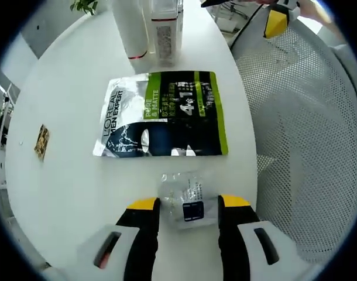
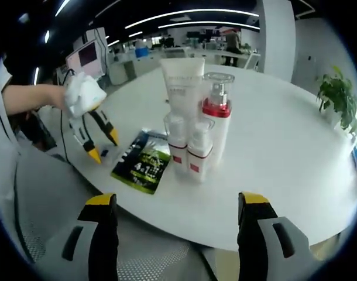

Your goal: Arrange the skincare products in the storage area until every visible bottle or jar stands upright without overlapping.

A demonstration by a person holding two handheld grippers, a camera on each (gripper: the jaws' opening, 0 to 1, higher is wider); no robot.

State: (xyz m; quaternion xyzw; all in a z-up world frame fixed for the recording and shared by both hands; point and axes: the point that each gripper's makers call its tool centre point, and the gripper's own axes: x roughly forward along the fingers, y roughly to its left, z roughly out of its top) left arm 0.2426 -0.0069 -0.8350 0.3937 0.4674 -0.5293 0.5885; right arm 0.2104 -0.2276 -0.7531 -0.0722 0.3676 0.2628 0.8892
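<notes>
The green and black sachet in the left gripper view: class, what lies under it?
The sachet lies flat on the white table; whatever might sit beneath it is covered. A small clear packet lies beside it, between the left gripper jaws.

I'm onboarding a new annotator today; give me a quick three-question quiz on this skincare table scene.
1. True or false: the L'Oreal Men Expert pouch stands upright.
2. What lies between the left gripper jaws? A) clear sachet B) pump bottle C) white tube
3. Fill in: the right gripper jaws are ____ and hold nothing.

Key: 1 false, it lies flat on the white table. 2 A. 3 open.
</notes>
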